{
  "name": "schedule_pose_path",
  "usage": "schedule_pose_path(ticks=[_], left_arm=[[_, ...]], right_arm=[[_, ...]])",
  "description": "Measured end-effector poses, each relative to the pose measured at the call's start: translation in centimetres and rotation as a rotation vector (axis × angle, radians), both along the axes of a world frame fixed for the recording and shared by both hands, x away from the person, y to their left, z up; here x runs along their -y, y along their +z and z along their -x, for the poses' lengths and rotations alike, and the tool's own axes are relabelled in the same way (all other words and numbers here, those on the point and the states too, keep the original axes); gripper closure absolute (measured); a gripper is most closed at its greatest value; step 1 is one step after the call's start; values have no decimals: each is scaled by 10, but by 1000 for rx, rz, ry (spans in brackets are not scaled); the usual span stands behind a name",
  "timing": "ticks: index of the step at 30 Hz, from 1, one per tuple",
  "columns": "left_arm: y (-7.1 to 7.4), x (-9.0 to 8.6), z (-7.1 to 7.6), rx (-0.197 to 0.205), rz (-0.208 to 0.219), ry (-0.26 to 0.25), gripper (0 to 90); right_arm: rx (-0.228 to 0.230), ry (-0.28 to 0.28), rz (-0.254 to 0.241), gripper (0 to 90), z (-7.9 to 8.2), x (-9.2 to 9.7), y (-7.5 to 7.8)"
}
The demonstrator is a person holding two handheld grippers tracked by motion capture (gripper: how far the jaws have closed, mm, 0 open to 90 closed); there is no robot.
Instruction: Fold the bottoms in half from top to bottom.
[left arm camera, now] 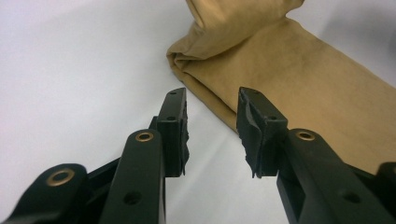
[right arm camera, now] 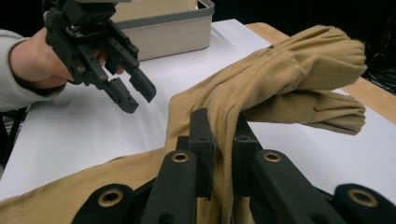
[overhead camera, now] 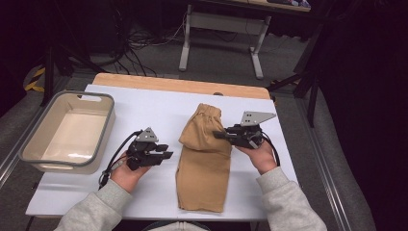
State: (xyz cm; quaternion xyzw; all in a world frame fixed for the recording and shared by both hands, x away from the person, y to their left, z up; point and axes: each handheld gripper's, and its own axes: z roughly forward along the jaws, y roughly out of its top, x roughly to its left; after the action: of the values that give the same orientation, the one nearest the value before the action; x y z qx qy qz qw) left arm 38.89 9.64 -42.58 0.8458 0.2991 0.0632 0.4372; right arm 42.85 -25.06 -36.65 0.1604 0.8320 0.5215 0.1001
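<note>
A tan cloth garment (overhead camera: 204, 168) lies lengthwise on the white table cover (overhead camera: 144, 106), its far end folded back over itself. My right gripper (overhead camera: 217, 135) is shut on that folded far part from the right. In the right gripper view the fabric (right arm camera: 280, 70) is pinched between the jaws of my right gripper (right arm camera: 220, 126) and raised off the table. My left gripper (overhead camera: 166, 151) stands open just left of the garment, with nothing between its fingers. The left gripper view has my left gripper (left arm camera: 212, 109) pointing at the folded edge of the cloth (left arm camera: 289, 70), a little short of it. It also appears open as my left gripper (right arm camera: 136, 98) in the right gripper view.
A beige bin with a grey rim (overhead camera: 29, 139) sits at the table's left edge, with nothing in it; its wall (right arm camera: 177, 28) appears behind the left hand. A wooden strip (overhead camera: 183, 85) runs along the table's far edge. Cables and a desk frame stand on the floor beyond.
</note>
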Motion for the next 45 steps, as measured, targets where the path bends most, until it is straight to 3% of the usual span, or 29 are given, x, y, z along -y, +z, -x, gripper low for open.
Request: schedule_pose_path(ticks=[13, 21, 34, 45], left_arm=[[-1, -3, 1, 4, -2, 19, 600], [-2, -4, 0, 10, -6, 21, 576], [-1, -4, 1, 12, -2, 21, 566], [-1, -3, 1, 16, -6, 14, 566]], right_arm=[[-20, 39, 32, 826, 19, 1, -20], [-5, 65, 67, 807, 34, 0, -29], [-52, 85, 104, 768, 55, 4, -47], [-92, 92, 183, 758, 68, 4, -65]])
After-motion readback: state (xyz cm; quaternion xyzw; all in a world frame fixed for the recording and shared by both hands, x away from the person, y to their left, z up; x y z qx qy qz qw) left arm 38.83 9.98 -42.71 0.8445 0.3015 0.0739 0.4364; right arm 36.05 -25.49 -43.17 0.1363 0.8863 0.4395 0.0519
